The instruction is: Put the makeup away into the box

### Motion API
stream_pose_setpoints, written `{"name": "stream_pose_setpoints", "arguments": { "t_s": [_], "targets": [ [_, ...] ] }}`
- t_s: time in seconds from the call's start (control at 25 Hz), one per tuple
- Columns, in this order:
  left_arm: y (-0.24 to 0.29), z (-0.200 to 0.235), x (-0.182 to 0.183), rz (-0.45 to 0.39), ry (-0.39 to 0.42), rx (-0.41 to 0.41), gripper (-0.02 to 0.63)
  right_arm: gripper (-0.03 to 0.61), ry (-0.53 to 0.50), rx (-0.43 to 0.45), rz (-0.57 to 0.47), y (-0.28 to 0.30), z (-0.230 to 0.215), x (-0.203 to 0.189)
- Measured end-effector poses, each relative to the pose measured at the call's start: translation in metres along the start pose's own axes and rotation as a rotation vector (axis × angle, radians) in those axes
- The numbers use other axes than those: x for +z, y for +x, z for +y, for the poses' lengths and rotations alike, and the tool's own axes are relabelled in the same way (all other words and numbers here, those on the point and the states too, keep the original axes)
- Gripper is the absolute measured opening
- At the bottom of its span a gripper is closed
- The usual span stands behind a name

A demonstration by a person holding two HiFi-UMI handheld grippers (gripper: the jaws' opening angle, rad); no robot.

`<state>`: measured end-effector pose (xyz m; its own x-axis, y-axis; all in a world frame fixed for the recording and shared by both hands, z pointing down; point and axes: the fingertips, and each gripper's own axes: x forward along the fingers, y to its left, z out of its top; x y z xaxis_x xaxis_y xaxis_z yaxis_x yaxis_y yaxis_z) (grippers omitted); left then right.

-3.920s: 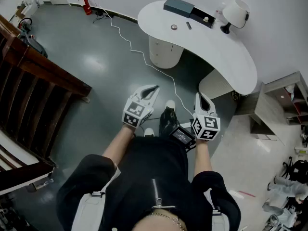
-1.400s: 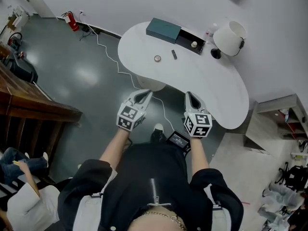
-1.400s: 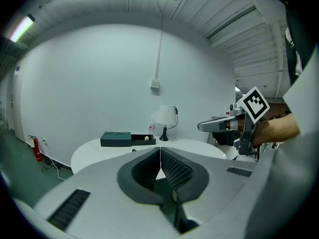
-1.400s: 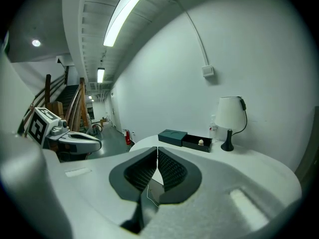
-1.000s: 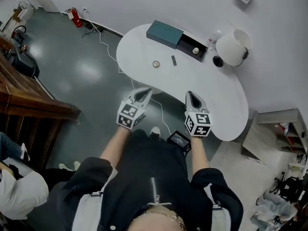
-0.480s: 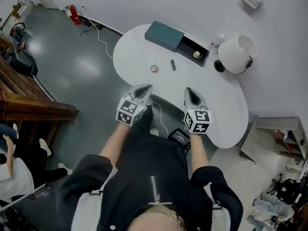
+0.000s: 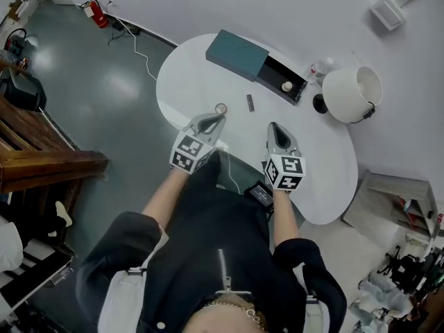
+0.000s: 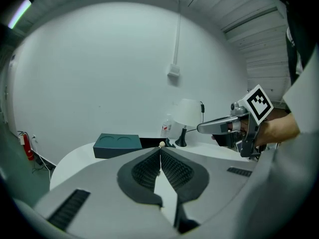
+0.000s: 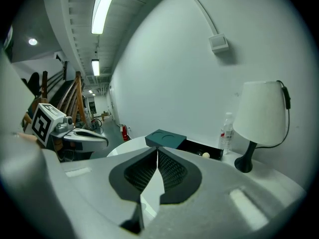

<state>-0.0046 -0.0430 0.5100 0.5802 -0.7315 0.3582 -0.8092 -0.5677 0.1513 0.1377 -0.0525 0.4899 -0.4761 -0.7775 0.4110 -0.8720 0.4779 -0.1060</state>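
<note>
On the white curved table [image 7: 326,165] lie a small round compact [image 7: 220,108] and a short dark stick [image 7: 250,103]. Behind them is the teal box [image 7: 236,54], its black tray [image 7: 272,71] pulled out with a small cream ball [image 7: 286,86] in it. My left gripper [image 7: 216,119] hangs shut and empty just short of the compact. My right gripper [image 7: 274,127] is shut and empty over the table's near edge. From the left gripper [image 8: 160,148] I see the teal box [image 8: 117,145]; from the right gripper [image 9: 157,151], the box [image 9: 165,138] and ball [image 9: 205,155].
A white lamp [image 7: 352,94] and a clear bottle [image 7: 319,66] stand at the table's back right. A cable [image 7: 139,47] runs over the grey floor past a red extinguisher [image 7: 96,12]. Wooden stairs [image 7: 41,151] are at the left, shelves [image 7: 402,200] at the right.
The person has walked up to the table. Both grippers, still shut, have moved from over the floor to over the table's near edge, the left one close to the compact.
</note>
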Motion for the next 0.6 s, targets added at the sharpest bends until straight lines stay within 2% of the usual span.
{"name": "stream_pose_setpoints", "arguments": {
  "t_s": [0.32, 0.6],
  "targets": [
    [0.036, 0.039, 0.008, 0.021, -0.013, -0.027, 0.014, 0.006, 0.010, -0.010, 0.041, 0.050, -0.012, 0.003],
    [0.048, 0.062, 0.004, 0.051, -0.034, -0.042, 0.014, 0.008, -0.010, -0.011, 0.107, 0.084, -0.007, -0.009]
  ]
}}
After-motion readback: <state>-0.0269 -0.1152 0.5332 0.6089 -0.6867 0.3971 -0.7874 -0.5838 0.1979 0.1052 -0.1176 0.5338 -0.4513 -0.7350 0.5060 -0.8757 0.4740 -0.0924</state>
